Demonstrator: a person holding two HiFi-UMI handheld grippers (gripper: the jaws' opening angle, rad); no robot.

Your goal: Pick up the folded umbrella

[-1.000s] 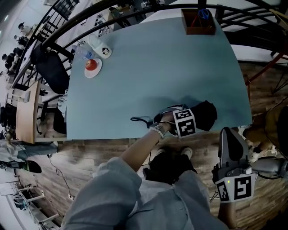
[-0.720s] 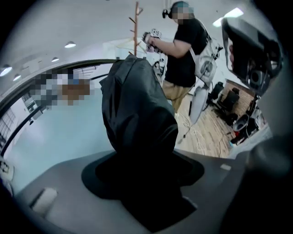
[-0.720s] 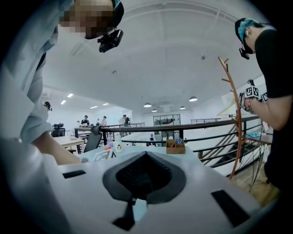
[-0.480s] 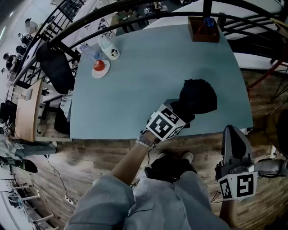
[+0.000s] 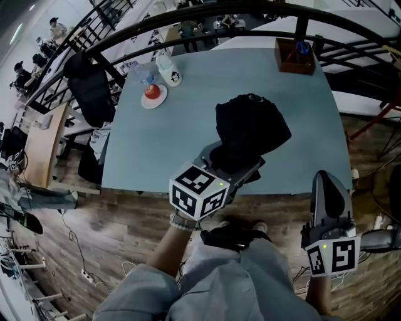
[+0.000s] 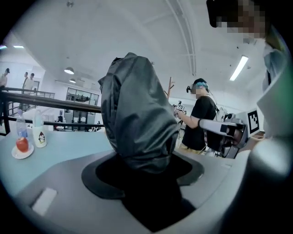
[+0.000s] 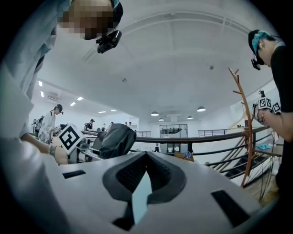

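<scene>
The folded umbrella (image 5: 250, 128) is a black bundle of fabric held up above the light blue table (image 5: 188, 138). My left gripper (image 5: 235, 164) is shut on its lower end, marker cube toward me. In the left gripper view the umbrella (image 6: 137, 119) stands upright out of the jaws and fills the middle, with the left gripper (image 6: 142, 160) clamped round its base. My right gripper (image 5: 330, 188) hangs off the table's front right, over the wooden floor, shut and holding nothing. The right gripper view shows its jaws (image 7: 145, 157) together and the umbrella (image 7: 116, 139) at left.
A plate with a red apple (image 5: 152, 95), a white bottle (image 5: 169, 72) and a water bottle (image 5: 143, 74) stand at the table's far left. A wooden box (image 5: 296, 55) sits at the far right corner. A black chair (image 5: 94, 94) and a curved railing (image 5: 188, 19) border the table.
My left gripper has lifted the umbrella off the table's front edge, raised it and swung it further over the table. The right gripper has barely moved.
</scene>
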